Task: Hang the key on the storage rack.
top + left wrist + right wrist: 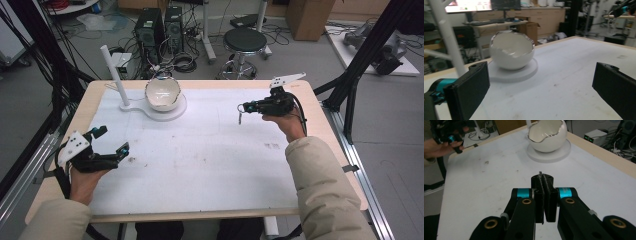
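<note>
A white bowl point(162, 93) with a jagged eggshell rim sits on a round white base point(176, 113) at the table's far left; it is also in the left gripper view, bowl point(511, 50), and the right gripper view, bowl point(547, 136). My left gripper point(112, 140) hovers open near the left edge, its jaws wide apart around nothing point(541, 72). Over the right part of the table, my right gripper point(242, 107) is shut on a small thin metal piece point(240, 118). That metal piece point(540, 173) sticks up from between the closed pads.
A white post point(114, 75) rises from the base beside the bowl. A white sheet point(200, 155) covers the wooden table, with a few dark smudges. A stool point(244, 42) and computer towers point(150, 27) stand on the floor beyond the far edge.
</note>
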The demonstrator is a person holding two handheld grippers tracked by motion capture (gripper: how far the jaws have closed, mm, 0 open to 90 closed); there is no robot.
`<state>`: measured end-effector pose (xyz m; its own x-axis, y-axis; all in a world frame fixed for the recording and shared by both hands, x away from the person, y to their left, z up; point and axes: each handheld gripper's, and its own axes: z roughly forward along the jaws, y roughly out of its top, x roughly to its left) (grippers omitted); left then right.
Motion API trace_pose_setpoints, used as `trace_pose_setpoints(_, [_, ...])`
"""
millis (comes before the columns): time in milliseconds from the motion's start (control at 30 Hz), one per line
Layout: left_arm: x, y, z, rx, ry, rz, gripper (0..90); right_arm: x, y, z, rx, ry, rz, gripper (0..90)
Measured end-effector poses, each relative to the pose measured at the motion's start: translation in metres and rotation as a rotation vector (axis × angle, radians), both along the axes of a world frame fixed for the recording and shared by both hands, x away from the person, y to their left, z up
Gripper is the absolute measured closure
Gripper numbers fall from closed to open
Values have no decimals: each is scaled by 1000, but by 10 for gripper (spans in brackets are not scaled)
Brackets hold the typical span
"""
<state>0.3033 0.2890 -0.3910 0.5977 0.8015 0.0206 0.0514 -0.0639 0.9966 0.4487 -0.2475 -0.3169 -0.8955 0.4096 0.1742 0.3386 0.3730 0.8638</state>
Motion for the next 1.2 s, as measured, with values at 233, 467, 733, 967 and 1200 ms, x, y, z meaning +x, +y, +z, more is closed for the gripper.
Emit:
trace_pose_setpoints(233, [25,-23,50,53,46,-191,17,-24,29,30,39,-64,132,890])
trace_pose_setpoints(467, [44,-58,85,80,81,-404,24,-39,57,41,57,-81,210,890])
trace_pose_setpoints(733, [56,-92,103,82,96,-560,69,-48,81,41,85,-91,286,890])
trace_pose_setpoints(967, [63,-121,107,99,137,-651,69,-51,90,38,105,-87,313,890])
trace_pose_setpoints(1200, [68,-140,99,115,187,-699,65,-53,98,37,117,-89,344,889])
